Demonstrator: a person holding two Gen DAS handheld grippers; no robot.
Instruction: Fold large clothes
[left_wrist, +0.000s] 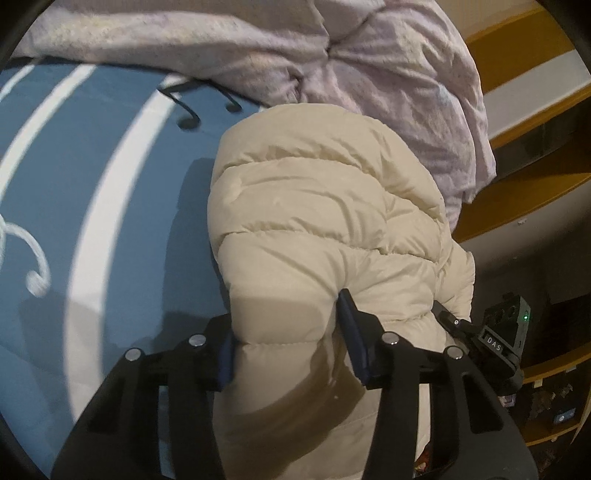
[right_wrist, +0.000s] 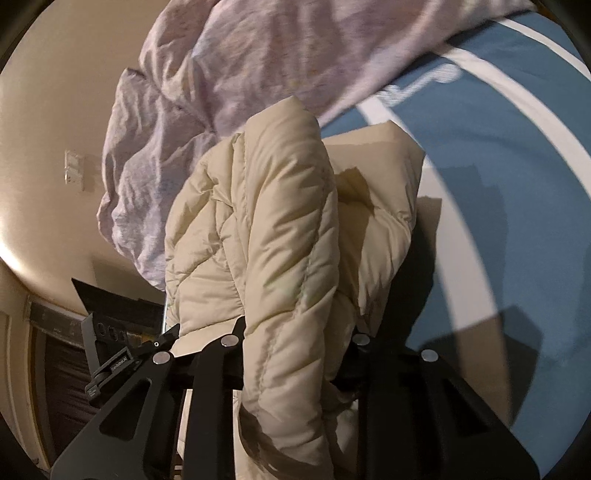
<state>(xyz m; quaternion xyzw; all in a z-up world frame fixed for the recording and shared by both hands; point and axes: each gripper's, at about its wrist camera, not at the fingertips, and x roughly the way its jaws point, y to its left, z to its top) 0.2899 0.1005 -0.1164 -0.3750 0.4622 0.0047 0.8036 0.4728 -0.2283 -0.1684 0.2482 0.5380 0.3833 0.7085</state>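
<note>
A cream quilted puffer jacket (left_wrist: 325, 206) lies bunched along the edge of a bed. In the left wrist view my left gripper (left_wrist: 288, 343) has a thick puffy fold between its blue pads (left_wrist: 352, 332), which press into it on both sides. In the right wrist view the same jacket (right_wrist: 273, 221) rises as a tall ridge, and my right gripper (right_wrist: 295, 339) is shut on a narrow quilted fold; its pads are hidden by the fabric. The other gripper's body shows at the edge of each view (left_wrist: 495, 343) (right_wrist: 118, 358).
The bed has a blue cover with white stripes and music notes (left_wrist: 110, 155) (right_wrist: 517, 192). A crumpled lilac duvet (left_wrist: 258, 44) (right_wrist: 221, 74) lies just behind the jacket. Wooden shelves (left_wrist: 535, 192) stand beside the bed, and a cream wall with a switch plate (right_wrist: 74, 166) is beyond.
</note>
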